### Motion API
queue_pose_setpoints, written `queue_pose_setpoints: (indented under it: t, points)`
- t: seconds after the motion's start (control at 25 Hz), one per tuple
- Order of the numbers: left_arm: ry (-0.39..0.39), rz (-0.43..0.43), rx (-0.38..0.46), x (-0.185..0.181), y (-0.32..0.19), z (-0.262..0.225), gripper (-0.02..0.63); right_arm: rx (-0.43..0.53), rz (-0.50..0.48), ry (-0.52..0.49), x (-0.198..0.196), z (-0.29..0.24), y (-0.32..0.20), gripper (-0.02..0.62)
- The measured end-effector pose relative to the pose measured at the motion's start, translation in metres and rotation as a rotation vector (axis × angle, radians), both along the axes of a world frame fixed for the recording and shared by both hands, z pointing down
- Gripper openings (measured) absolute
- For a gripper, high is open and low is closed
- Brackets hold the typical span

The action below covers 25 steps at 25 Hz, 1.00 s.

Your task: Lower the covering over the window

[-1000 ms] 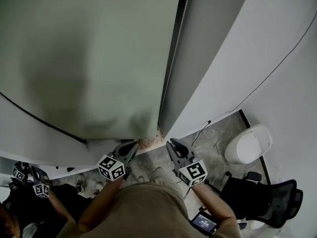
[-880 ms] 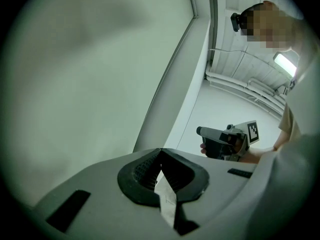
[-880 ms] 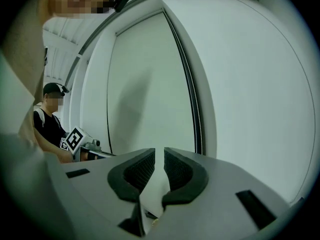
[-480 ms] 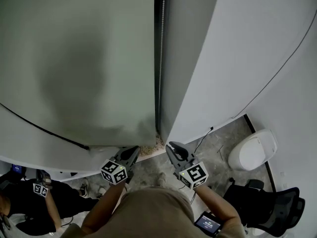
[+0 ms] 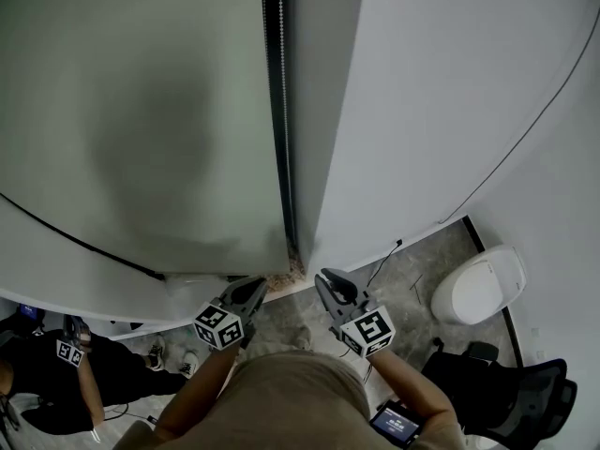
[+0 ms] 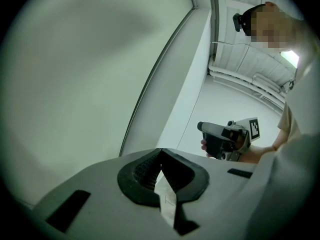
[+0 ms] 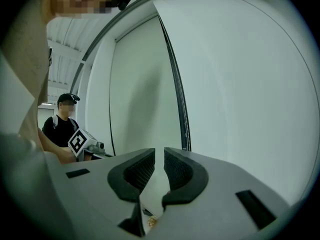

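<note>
- in front of you, filling the left of the head view, the covering (image 5: 141,120) is hanging as a broad grey-green sheet, and its beaded chain (image 5: 277,111) is running down the dark gap at its right edge.
- you are holding both grippers low, well short of the chain: the left gripper (image 5: 253,287) is sitting fully closed on nothing, and the right gripper (image 5: 329,279) is standing slightly parted with nothing between its jaws.
- reaching with the closed left one is risking a miss, and pinching the sheet's edge instead of the chain is likely creasing it.
- pulling the wrong strand is probably raising the sheet rather than lowering it.
- the other person (image 5: 56,382) is standing near on your left, so a wide swing is risking contact.
- no brand or wording is showing: only square patterns on the marker cubes (image 5: 217,326), and the small screen (image 5: 394,423) is too tiny to read.
</note>
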<state>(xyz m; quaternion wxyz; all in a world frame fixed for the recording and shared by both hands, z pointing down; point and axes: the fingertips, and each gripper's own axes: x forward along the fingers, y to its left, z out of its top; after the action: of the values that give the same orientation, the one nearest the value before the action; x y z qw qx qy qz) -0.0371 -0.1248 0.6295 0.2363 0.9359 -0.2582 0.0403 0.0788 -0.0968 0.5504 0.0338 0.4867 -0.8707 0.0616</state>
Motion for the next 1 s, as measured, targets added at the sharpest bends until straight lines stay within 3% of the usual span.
queue_pose_setpoints:
  t: [0.68, 1.0]
  points:
    - [0.001, -0.030, 0.001, 0.011, -0.016, 0.004, 0.015, 0.018, 0.003, -0.040, 0.015, -0.001, -0.009, 0.044]
    - [0.005, 0.022, 0.028, 0.022, -0.053, -0.014, 0.015, 0.011, 0.044, -0.032, 0.019, -0.001, -0.027, 0.044]
